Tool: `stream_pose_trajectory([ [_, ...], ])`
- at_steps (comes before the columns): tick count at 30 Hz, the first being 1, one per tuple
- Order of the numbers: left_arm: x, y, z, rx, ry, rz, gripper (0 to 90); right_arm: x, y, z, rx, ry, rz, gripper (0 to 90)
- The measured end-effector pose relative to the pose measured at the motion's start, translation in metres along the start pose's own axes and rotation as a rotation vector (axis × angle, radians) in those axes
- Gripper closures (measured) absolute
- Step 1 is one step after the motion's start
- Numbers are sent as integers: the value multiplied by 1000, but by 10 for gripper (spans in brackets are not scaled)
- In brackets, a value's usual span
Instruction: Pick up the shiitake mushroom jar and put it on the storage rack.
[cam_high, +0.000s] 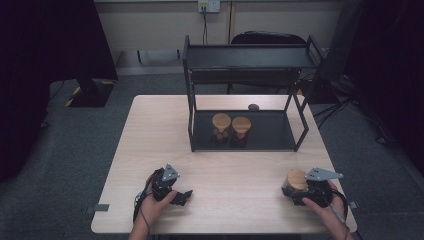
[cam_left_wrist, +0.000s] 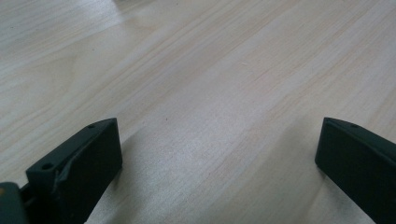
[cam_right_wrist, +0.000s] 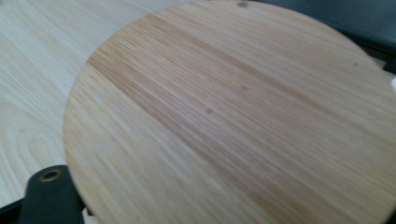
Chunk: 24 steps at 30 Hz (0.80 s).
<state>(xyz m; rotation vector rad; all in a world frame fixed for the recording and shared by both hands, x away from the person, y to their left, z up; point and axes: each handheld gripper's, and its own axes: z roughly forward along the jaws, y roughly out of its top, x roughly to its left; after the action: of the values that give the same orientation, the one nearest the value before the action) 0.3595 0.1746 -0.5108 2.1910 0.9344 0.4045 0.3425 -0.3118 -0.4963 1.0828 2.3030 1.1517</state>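
Two jars wait on the rack; right hand-held gripper clasps a third jar near the table's right edge, probably to shelve it; left hand-held gripper rests wide apart, idle.

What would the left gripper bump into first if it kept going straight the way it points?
Probably nothing soon: the left gripper points right, low along the bare table, jaws open and empty. Much farther that way stands the wooden-lidded jar at the right gripper, though depth is unclear.

Glass jar with round bamboo lid, upright, near table's right front edge, contents unclear.
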Motion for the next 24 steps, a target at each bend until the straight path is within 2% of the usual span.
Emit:
stream_pose_trajectory([
  [6, 0, 0, 0, 0, 0, 0, 2, 1, 1, 1, -14, 4, -22, 250],
  [24, 0, 0, 0, 0, 0, 0, 2, 1, 7, 4, 0, 7, -38, 255],
])
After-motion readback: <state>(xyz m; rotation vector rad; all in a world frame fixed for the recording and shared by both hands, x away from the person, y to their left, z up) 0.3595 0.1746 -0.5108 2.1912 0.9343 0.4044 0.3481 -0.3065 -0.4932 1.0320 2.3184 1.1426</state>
